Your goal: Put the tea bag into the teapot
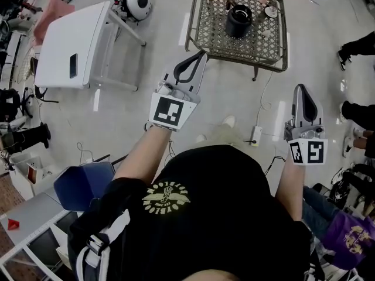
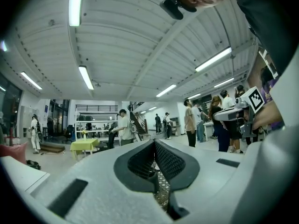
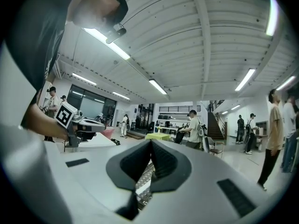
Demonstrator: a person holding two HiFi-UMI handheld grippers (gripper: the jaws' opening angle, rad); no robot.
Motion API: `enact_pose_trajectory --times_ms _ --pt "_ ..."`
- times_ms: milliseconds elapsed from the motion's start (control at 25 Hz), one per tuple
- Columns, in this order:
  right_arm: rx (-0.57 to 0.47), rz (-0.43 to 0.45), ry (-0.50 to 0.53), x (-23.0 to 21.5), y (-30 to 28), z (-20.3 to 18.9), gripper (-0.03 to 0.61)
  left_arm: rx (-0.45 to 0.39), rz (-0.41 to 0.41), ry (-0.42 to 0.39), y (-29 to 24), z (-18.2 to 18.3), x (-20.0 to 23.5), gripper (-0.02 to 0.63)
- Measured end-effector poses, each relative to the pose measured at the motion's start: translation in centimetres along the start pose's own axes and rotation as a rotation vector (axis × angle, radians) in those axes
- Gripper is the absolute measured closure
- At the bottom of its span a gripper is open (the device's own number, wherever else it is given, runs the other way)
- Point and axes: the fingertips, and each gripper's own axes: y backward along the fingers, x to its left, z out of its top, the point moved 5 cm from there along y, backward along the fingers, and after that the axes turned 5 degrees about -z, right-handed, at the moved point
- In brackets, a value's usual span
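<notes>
Teapot (image 1: 239,21) is sitting on worktop (image 1: 211,37), ahead of left hand-held gripper (image 1: 203,53) | its jaws are pressing together, holding nothing | right hand-held gripper (image 1: 300,87) is doing the same

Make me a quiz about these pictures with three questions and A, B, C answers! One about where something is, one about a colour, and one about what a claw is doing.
1. Where is the teapot?
A. in a sink
B. on the wire table
C. on a stove

2. What colour is the teapot?
A. red
B. yellow
C. black

3. How is the right claw?
A. shut and empty
B. wide open
C. squeezing a spoon

Answers:
1 B, the head view shows it standing on the mesh top.
2 C, it is dark all over.
3 A, the right gripper view shows its tips meeting with nothing between them.
</notes>
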Motion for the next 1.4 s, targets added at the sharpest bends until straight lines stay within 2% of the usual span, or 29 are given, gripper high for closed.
enact_pose_trajectory --times_ms 240,400,640,800,920,1160,1400 --pt "-0.026 0.003 0.007 -2.7 -1.6 0.5 0.569 -0.004 0.011 -0.036 -2.7 1.4 0.6 0.618" --pt "-0.042 0.008 0.006 -5.0 -2.3 0.5 0.569 -0.021 0.029 -0.032 -4.7 2.4 0.3 0.618" --pt "-0.057 0.045 -0.002 -7.8 -3.9 -0.2 0.569 -0.005 0.054 -0.060 -7.7 2.4 0.0 0.618" --pt "-0.059 0.072 -0.014 -10.1 -4.3 -0.5 0.569 -0.003 0.082 -0.055 -9.5 2.8 -0.7 0.618" --pt "-0.062 0.103 -0.009 -11.4 -4.8 -0.4 0.569 -0.007 0.107 -0.017 -10.6 3.2 -1.1 0.618" --pt "-0.058 0.111 -0.046 -13.9 -5.1 -1.8 0.569 0.017 0.135 -0.028 -11.5 3.1 -2.1 0.618" --pt "-0.059 0.137 -0.061 -14.0 -4.9 -2.5 0.569 0.038 0.164 -0.031 -10.9 3.1 -2.4 0.618"
